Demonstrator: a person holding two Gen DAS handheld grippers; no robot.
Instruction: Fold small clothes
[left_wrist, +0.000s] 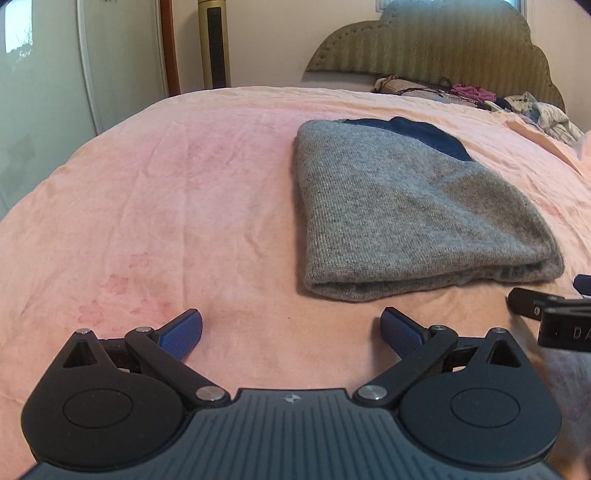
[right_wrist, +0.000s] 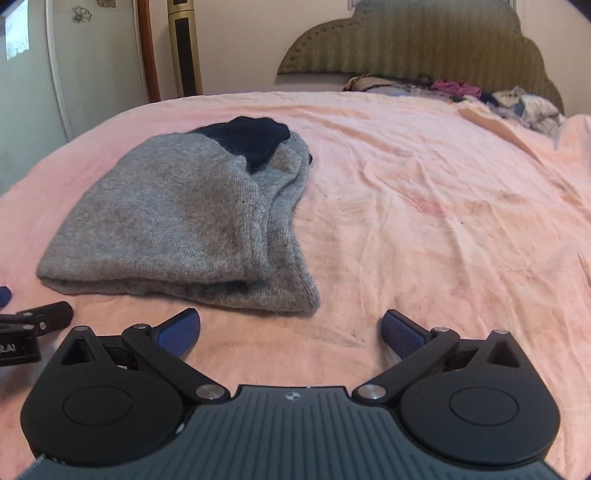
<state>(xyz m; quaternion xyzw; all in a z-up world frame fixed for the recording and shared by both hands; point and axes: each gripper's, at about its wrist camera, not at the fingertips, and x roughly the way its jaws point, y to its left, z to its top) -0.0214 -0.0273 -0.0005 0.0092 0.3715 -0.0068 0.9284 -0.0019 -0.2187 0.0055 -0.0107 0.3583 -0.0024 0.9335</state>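
Your left gripper (left_wrist: 291, 332) and right gripper (right_wrist: 291, 332) both hover spread wide and empty just short of the folded grey sweater (left_wrist: 406, 206) on the pink bed (left_wrist: 166, 203).

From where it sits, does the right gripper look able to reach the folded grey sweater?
Probably yes. The right gripper, tongs open and empty, faces bare pink bedspread; the grey sweater lies just ahead to its left, with nothing between them.

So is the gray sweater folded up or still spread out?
Folded. The gray sweater lies as a compact bundle on the pink bedspread, with stacked layers showing along its near edge. Neither gripper touches it.
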